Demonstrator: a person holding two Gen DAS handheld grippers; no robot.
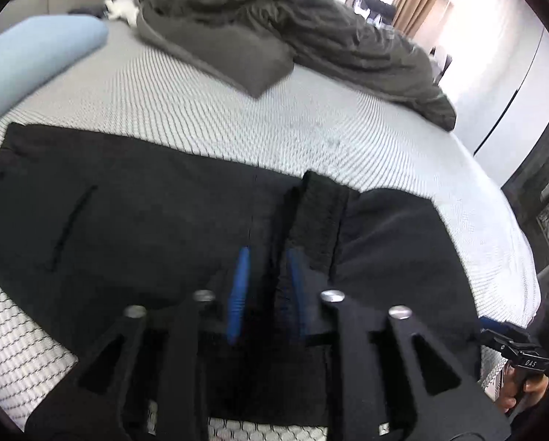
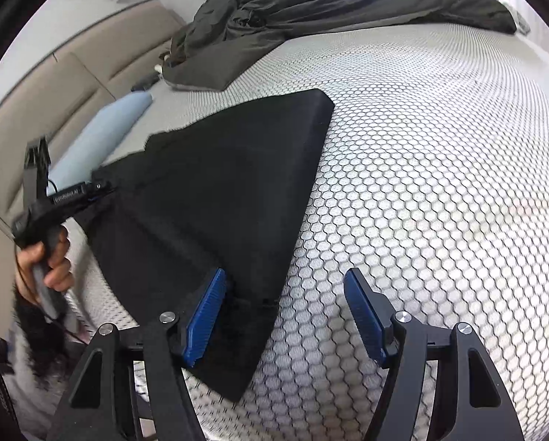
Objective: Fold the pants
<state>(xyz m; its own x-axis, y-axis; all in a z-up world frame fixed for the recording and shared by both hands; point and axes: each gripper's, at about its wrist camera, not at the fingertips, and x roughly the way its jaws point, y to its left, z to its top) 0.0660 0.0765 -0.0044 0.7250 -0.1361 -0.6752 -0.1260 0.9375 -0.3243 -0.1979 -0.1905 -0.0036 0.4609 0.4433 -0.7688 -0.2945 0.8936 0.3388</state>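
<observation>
— Where are the pants (image 2: 215,198) now?

— Flat on the honeycomb-patterned mattress (image 2: 439,183), folded to a dark slab; from my right claw's camera the fold tapers toward me, its near corner lying just by my left blue pad; from my left claw's camera the black cloth fills the lower half, a slit pocket (image 1: 70,228) toward the left and a raised ribbed strip (image 1: 322,220) just past my fingertips.

— And your claws?

— My right claw (image 2: 287,316) is spread wide, one pad over the cloth's edge, the other over bare mattress; nothing pinched. My left claw (image 1: 267,286) stands a little apart, hovering over the fabric; the picture is blurred, and I see no cloth squeezed between its pads (image 1: 239,294). A hand (image 2: 50,261) grips its handle at the mattress edge.

— What else lies on the bed?

— A rumpled dark grey duvet (image 1: 292,36) at the far side; a light blue pillow (image 1: 35,55) well apart from the pants.
</observation>
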